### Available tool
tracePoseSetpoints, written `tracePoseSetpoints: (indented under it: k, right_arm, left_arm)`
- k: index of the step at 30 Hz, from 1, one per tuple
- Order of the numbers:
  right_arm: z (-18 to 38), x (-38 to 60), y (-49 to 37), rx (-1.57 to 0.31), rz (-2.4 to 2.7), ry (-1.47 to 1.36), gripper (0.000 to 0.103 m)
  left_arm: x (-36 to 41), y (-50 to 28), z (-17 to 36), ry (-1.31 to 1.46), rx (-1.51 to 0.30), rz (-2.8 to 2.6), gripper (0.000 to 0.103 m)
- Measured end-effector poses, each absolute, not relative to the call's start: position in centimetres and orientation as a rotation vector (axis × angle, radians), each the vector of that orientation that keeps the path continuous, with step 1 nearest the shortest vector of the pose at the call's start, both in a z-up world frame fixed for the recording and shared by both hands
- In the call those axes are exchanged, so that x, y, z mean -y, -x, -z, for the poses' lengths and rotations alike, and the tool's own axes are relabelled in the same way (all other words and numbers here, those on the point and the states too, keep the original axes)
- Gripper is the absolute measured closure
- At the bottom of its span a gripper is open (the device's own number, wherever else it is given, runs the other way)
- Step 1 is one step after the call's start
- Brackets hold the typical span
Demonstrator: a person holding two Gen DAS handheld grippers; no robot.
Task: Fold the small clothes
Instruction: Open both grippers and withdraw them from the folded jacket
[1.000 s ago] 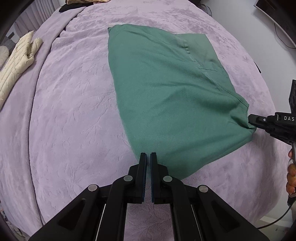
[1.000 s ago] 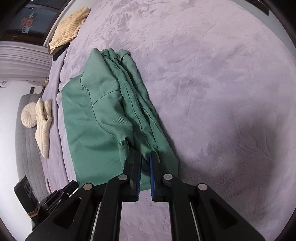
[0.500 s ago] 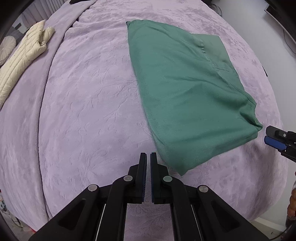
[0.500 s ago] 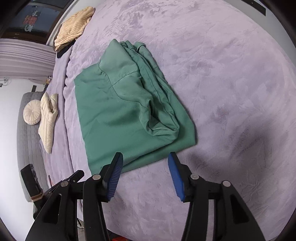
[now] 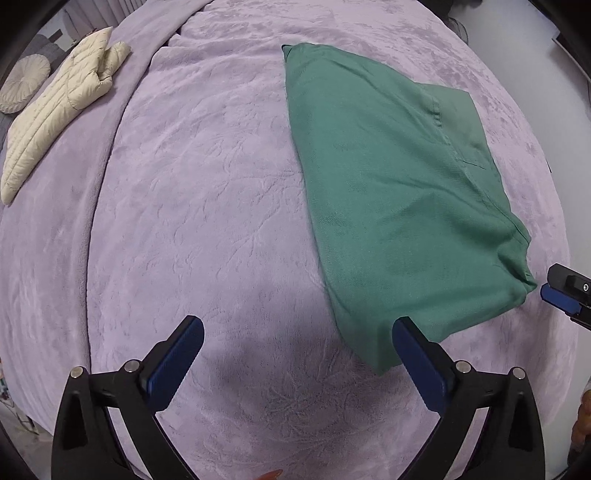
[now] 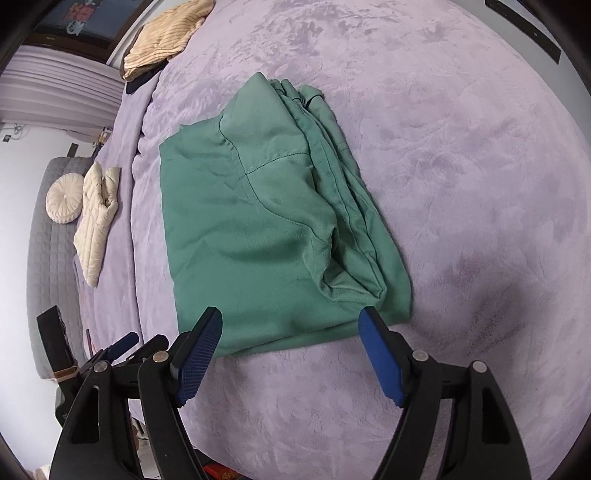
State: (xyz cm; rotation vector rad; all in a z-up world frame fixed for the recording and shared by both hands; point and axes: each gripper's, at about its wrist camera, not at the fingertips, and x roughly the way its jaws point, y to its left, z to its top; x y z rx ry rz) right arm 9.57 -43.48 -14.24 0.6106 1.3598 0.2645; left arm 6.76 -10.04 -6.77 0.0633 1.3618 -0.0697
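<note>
A green garment (image 5: pixel 391 199) lies folded flat on the purple blanket (image 5: pixel 207 206). In the right wrist view the garment (image 6: pixel 266 229) shows a seamed panel and bunched folds along its right side. My left gripper (image 5: pixel 295 332) is open and empty, held above the blanket just off the garment's near corner. My right gripper (image 6: pixel 290 325) is open and empty, just short of the garment's near edge. The right gripper's tip also shows in the left wrist view (image 5: pixel 565 291), beside the garment's right corner. The left gripper shows in the right wrist view (image 6: pixel 122 347) at lower left.
A cream quilted jacket (image 5: pixel 55 110) lies at the far left beside a round cushion (image 5: pixel 22 81). A tan corduroy garment (image 6: pixel 166 33) lies at the blanket's far end. A grey quilted sofa (image 6: pixel 48 258) stands to the left. The bed's edge is near below both grippers.
Both grippers let go of the garment and drew back. The right opened half a second ago; the left has just opened. The garment now lies flat.
</note>
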Motion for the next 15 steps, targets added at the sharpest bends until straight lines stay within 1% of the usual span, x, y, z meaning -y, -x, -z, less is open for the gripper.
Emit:
tracePoseSetpoints:
  k: [10,13,15]
  right_arm:
    - [15.3,45.3,-13.8,-1.381,-0.301,-0.553,0.023]
    - [15.9,45.8,-15.2,-1.386,-0.327,-0.538,0.023]
    - [16.6,46.1,-16.4,-1.394,-0.349,-0.532,0.021]
  left_arm:
    - [10.1,-9.5,7.6,-0.052,-1.358,0.027,0.001]
    - [9.5,-11.2,7.7,0.008,-1.36,0.069,0.001]
    - [8.9,-12.6,7.9,0.068,-1.36,0.096,0.001]
